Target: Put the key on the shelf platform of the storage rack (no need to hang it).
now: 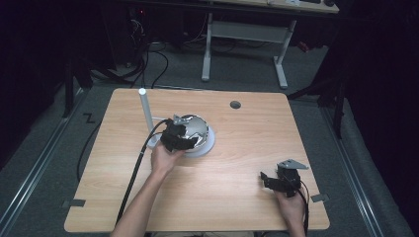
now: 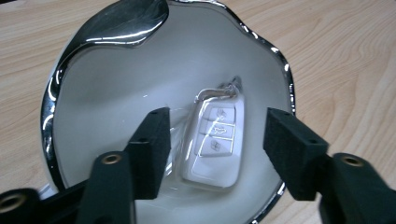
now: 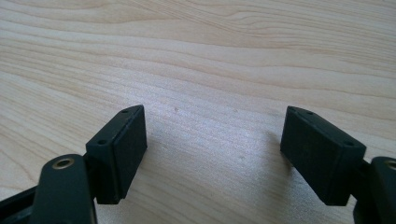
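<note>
Item, nearest the lower edge of the high view: the right gripper, black two-jaw tongs under a grey three-cornered plate, held in the person's right hand at about 5 o'clock on the light wooden table; its jaws stand released, wide apart, and the right gripper view shows bare wood grain between the two black pads, nothing grasped. Item, farther in, at about 10 o'clock from table centre: the left gripper, black tongs with a black cable trailing toward the near left edge, carried by the person's left hand and poised over the bowl. Its jaws are released; in the left gripper view the pads stand apart on either side of the key fob, neither visibly pressing on it. Item: white shallow bowl with a wavy chrome-mirrored rim, seen in the high view as a shiny round vessel resting on a pale round base just left of table centre. Item: white rectangular car key fob with three outlined buttons and a small metal ring, lying flat on the bowl's white floor, ring end pointing toward 12 o'clock in the left gripper view. Item: white upright post, standing just beside the bowl at its 9 o'clock. Item, farthest: small dark round hole in the tabletop, at 12 o'clock near the far edge.
</note>
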### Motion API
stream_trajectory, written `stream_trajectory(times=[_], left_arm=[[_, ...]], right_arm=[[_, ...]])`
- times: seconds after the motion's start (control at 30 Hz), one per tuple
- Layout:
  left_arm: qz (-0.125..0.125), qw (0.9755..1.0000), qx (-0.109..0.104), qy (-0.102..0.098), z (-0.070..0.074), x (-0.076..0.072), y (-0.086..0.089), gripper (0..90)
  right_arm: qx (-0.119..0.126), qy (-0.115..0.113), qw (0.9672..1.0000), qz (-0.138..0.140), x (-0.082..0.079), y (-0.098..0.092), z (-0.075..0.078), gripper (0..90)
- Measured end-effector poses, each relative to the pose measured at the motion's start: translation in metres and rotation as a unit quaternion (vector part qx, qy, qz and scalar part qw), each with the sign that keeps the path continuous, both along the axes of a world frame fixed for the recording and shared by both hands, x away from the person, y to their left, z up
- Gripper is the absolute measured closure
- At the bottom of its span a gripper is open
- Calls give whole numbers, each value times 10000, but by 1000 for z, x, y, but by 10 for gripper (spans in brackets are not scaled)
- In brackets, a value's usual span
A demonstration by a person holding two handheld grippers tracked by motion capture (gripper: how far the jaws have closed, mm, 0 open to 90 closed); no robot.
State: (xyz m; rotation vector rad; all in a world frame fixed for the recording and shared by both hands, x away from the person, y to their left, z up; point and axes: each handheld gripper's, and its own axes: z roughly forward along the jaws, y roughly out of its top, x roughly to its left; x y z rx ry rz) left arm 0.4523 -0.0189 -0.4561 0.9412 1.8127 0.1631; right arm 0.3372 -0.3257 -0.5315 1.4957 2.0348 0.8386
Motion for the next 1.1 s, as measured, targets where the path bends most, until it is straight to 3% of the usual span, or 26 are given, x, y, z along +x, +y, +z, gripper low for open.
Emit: stream_trajectory(times=[0.2,0.33,0.43,0.63,0.83,1.1], left_arm=[[2,10000,-14,-84,7,-5,8,341],[23,10000,-56,-25,9,-7,14,331],[51,10000,69,-20,8,-8,18,326],[144,9998,-146,-42,15,-13,29,312],[145,9996,-189,-153,21,-17,38,293],[244,9992,-294,-119,22,-21,50,286]], right_arm=[[-2,-1,10000,1,0,0,0,230],[-2,-1,10000,0,0,0,0,230],[-2,0,10000,0,0,0,0,230],[-3,-1,10000,0,0,0,0,230],[-3,-1,10000,0,0,0,0,231],[-3,-1,10000,-1,0,0,0,230]])
